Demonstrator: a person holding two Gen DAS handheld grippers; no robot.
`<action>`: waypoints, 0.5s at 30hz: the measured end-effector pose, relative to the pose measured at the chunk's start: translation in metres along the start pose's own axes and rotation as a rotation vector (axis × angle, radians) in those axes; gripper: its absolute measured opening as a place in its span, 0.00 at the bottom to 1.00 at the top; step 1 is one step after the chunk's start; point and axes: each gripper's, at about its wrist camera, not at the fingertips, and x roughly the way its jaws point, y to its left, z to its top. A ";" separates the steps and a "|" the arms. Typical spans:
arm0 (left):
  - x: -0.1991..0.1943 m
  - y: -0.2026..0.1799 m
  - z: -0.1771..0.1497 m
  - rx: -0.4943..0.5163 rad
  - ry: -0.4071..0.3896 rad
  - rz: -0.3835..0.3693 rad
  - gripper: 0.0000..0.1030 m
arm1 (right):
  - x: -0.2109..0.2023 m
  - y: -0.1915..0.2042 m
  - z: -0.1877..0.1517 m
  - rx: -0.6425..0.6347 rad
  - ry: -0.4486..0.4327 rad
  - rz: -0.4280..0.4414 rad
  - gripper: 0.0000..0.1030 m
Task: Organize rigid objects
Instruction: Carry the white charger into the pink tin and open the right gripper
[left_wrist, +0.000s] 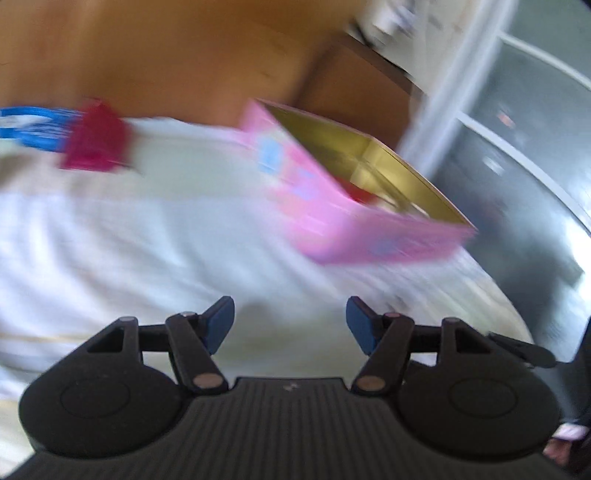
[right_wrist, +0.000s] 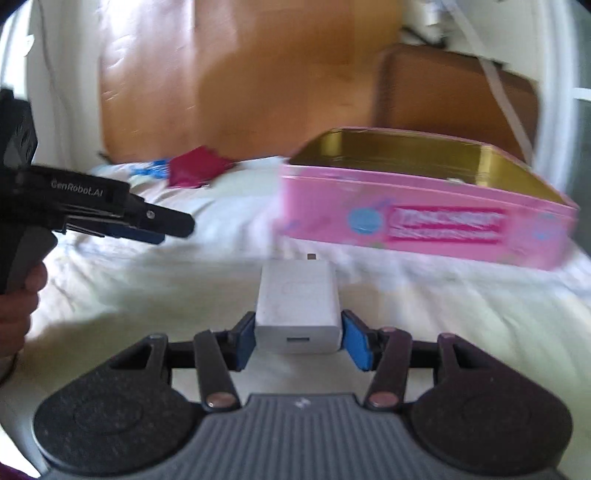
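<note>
The right gripper (right_wrist: 298, 334) jaws clamp the white charger (right_wrist: 298, 314); the left gripper (left_wrist: 290, 325) jaws gape empty.

Glossy pink tin (right_wrist: 424, 229) with shiny gold metal inside, on matt white cloth bedsheet (right_wrist: 147, 295); smooth white plastic charger (right_wrist: 299, 306) beside the tin.

My left gripper (left_wrist: 290, 325): matte black linkage arms with copper-coloured pivot rivets, dark blue pads (left_wrist: 221, 325), ribbed grey centre plate, two round black housings. My right gripper (right_wrist: 298, 339): same build, brighter blue pads. Seen side-on, the left unit's body carries white "GenRobot.AI" lettering.
</note>
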 end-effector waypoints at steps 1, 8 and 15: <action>0.007 -0.014 0.000 0.014 0.034 -0.032 0.67 | -0.004 -0.002 -0.004 0.005 -0.012 -0.019 0.48; 0.041 -0.058 -0.004 -0.029 0.207 -0.101 0.65 | -0.009 -0.017 -0.010 0.056 -0.024 0.009 0.52; 0.047 -0.068 -0.007 -0.083 0.229 -0.109 0.43 | -0.014 -0.027 -0.018 0.090 -0.049 0.047 0.49</action>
